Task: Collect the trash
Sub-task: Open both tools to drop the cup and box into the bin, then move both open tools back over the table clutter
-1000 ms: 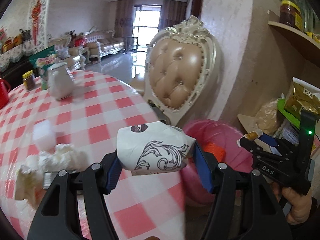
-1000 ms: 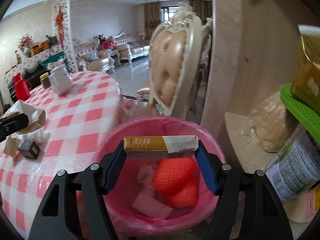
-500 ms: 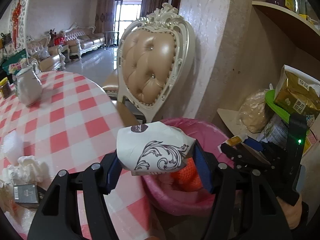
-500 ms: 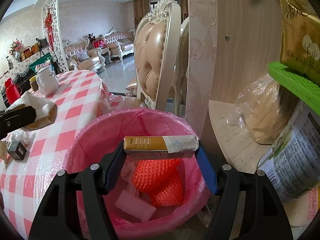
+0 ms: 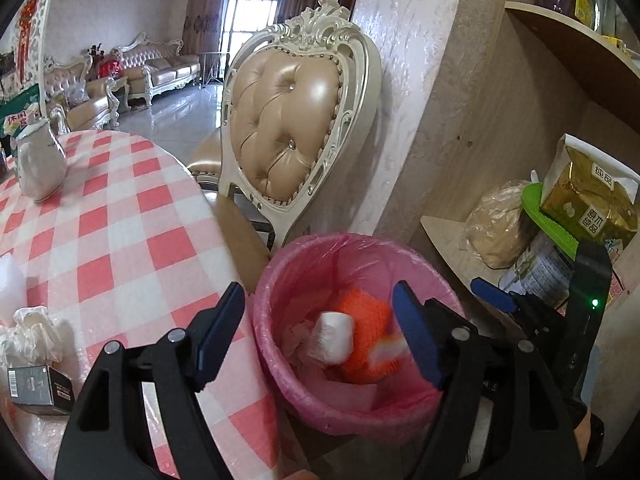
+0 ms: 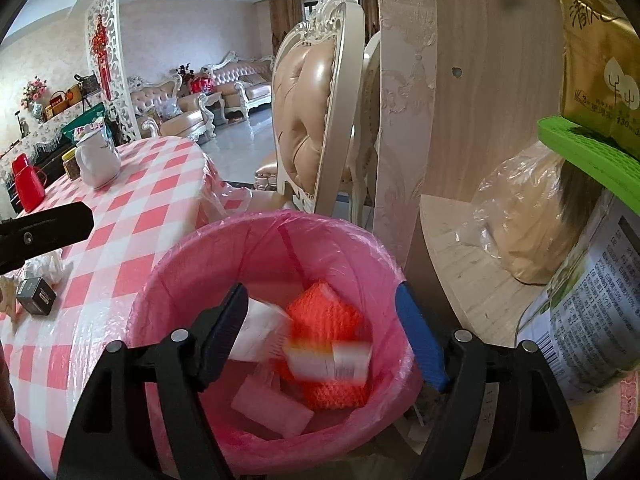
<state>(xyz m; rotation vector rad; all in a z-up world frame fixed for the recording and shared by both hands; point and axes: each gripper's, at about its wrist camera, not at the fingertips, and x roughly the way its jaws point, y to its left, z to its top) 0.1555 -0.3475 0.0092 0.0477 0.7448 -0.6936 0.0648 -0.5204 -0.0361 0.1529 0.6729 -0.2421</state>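
From the left wrist, the left gripper (image 5: 318,330) hangs tilted down over the pink-lined bin (image 5: 280,364), which stands between the checkered table (image 5: 120,240) and a wooden shelf (image 5: 448,240); its blue-padded jaws stand wide apart with nothing between them. Below the gap, inside the bin, a white paper cup (image 5: 332,338) lies against an orange net (image 5: 368,320), with a blurred box (image 5: 386,352) just beside it. The right gripper (image 5: 492,296) shows at the right edge, near the bin rim. On the table's near edge lie crumpled white tissue (image 5: 34,334) and a small dark box (image 5: 38,390). From the right wrist, the right gripper (image 6: 320,340) points down into the bin (image 6: 160,292), jaws spread wide and empty. A motion-blurred yellow and white box (image 6: 330,358) shows in the bin over the orange net (image 6: 324,316), beside the blurred cup (image 6: 260,330). A padded chair (image 6: 312,120) stands behind the bin.
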